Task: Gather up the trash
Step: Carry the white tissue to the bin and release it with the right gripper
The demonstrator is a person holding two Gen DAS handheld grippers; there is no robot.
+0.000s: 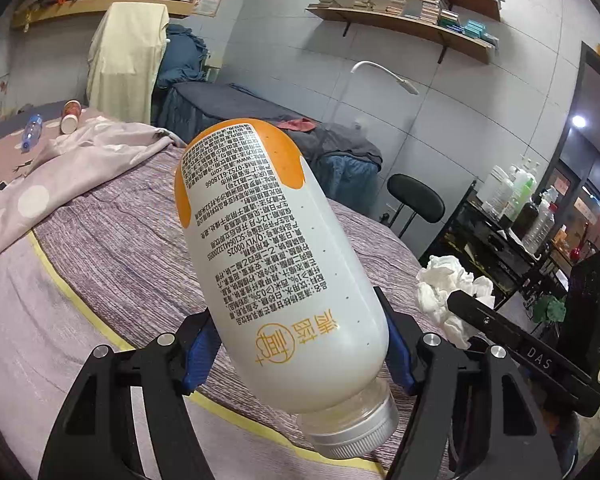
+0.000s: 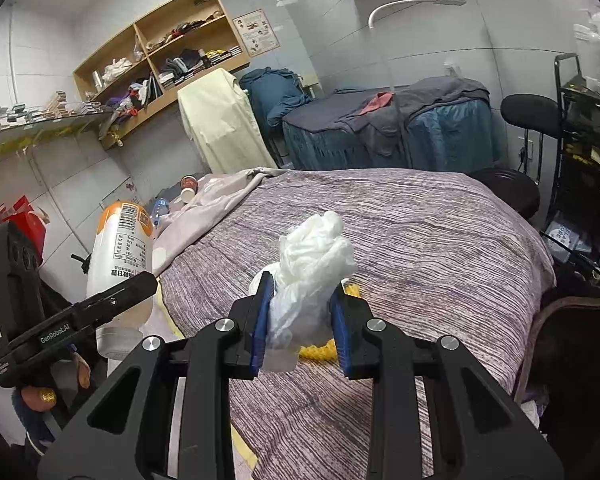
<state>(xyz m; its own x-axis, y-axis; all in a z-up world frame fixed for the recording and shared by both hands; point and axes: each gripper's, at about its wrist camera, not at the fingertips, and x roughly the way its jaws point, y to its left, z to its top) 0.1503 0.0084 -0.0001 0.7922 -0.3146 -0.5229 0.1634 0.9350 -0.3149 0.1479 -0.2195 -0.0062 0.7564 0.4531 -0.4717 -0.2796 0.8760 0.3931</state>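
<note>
My left gripper [image 1: 296,344] is shut on a white and orange drink bottle [image 1: 276,264], held cap toward the camera, above the purple bed. The bottle also shows at the left of the right wrist view [image 2: 118,264]. My right gripper [image 2: 302,320] is shut on a crumpled white tissue [image 2: 312,268], held above the bed; the tissue also shows in the left wrist view [image 1: 448,292]. Far off on the bed lie a clear plastic bottle [image 1: 31,131] and a paper cup [image 1: 70,117], also seen in the right wrist view as the bottle [image 2: 160,208] and cup [image 2: 188,190].
A striped purple bedspread [image 2: 420,240] covers the bed, with a pink dotted blanket [image 1: 60,172] bunched at its far side. A black stool [image 1: 416,200], a cart with bottles [image 1: 512,208] and a second blue-covered bed [image 2: 380,132] stand beyond.
</note>
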